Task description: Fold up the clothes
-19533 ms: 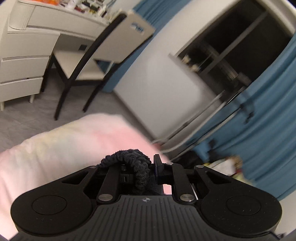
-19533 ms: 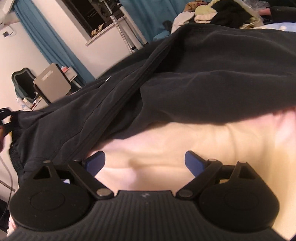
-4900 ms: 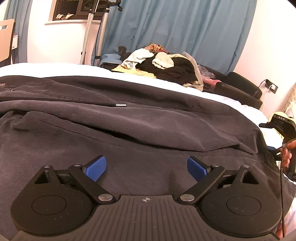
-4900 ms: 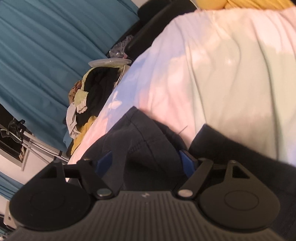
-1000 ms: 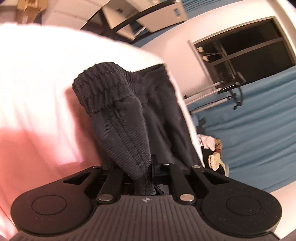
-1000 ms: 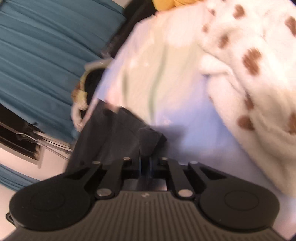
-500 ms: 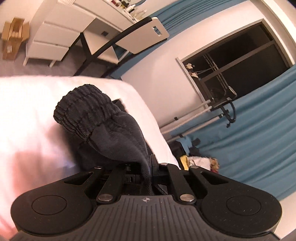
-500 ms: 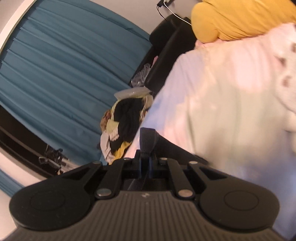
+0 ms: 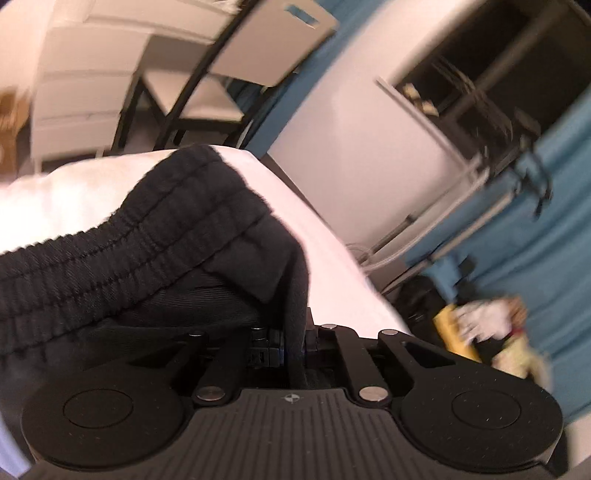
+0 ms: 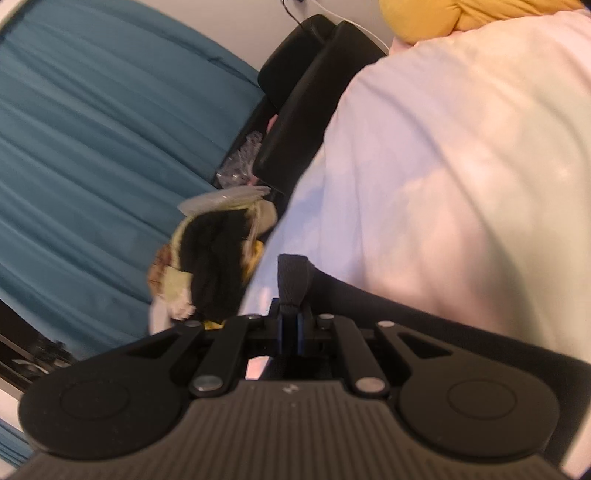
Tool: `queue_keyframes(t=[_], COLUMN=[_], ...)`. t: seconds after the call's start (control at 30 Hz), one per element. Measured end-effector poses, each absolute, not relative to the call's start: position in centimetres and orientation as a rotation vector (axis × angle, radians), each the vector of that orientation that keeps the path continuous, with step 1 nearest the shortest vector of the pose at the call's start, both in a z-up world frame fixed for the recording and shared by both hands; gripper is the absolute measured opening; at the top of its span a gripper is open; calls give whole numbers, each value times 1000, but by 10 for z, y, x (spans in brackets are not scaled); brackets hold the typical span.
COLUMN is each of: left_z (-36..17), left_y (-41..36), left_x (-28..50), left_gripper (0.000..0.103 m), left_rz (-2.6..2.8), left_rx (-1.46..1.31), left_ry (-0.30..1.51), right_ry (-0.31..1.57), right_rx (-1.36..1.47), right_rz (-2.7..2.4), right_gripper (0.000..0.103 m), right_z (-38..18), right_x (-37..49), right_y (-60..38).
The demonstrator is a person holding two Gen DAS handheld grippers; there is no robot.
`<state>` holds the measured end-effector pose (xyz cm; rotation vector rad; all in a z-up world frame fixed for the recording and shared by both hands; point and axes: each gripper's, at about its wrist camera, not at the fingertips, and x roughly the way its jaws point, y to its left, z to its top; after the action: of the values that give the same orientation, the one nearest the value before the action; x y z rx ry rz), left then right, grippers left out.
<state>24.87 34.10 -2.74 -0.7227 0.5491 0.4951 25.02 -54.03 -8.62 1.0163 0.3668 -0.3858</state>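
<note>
A black garment with a ribbed elastic cuff [image 9: 155, 236] fills the left of the left wrist view, held up over the pale bed cover [image 9: 325, 258]. My left gripper [image 9: 293, 336] is shut on a fold of this black cloth. In the right wrist view my right gripper [image 10: 291, 325] is shut on another edge of the black garment [image 10: 295, 280], which trails off to the right along the bottom. The pastel bed cover [image 10: 461, 166] lies beyond it. Most of the garment is hidden under both grippers.
A chair [image 9: 236, 70] and white drawers [image 9: 85, 96] stand past the bed end, with a window [image 9: 491, 70] and blue curtain [image 9: 535, 258]. A pile of clothes [image 10: 214, 258], a black sofa [image 10: 303, 110], a teal curtain [image 10: 92, 147] and a yellow cushion [image 10: 461, 14] lie beyond the bed.
Both grippers have swept sideways with the black garment still held. The ribbed cuff now spreads wide across the left view, and the spotted blanket has left the right view.
</note>
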Motion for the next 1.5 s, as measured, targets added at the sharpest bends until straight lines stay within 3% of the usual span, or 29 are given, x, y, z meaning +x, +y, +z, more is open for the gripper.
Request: queue_keyframes(t=[0.23,0.3,0.37,0.4,0.43,0.47,0.67,0.93,1.0,1.07,1.13,1.27,1.5], left_z=[-51,-45,-39,-35,-31,-26,-13,-7,-5,-5,-10,-35,-71], left_y=[320,315,311,308,303,296,231,100,71,47,32,19,33], left_x=[273,269,262,257,250,239,166,84,70,54,39,22,44], left_gripper=[15,23,60,67,79,83,85,87,87,87,88,88,88], left_rz=[503,470,422,396,378,362,235,-10,-81,-147,-189,-237,-176], left_rx=[-549,-529,-518,-509,-493,-470,-446,-370,-357,-348,-354,-378,-435], left_ry=[537,538,535,522,504,479,372,463,499,515,515,535,646], right_ry=[420,425,420,418,418,415,377,435,465,497,529,563,599], right_rx=[909,873,858,854,848,840,865,1014,1063,1123,1213,1273,1247], right_rz=[-389,-372,-340,-322,-313,-305,-185,-132,-127,-137,-152,-145,-174], right_gripper=[9,13,33,41,56,62,59,61,62,71,78,83,83], right_z=[-119,-115,-109,-106,-102,-97,-67,-50,-58,-67,-80,-93,-120], right_x=[275,273,266,262,256,248,196,122,106,92,84,84,116], right_y=[-536,-535,-533,-531,-528,-524,-500,-491,-497,-503,-511,-518,-519])
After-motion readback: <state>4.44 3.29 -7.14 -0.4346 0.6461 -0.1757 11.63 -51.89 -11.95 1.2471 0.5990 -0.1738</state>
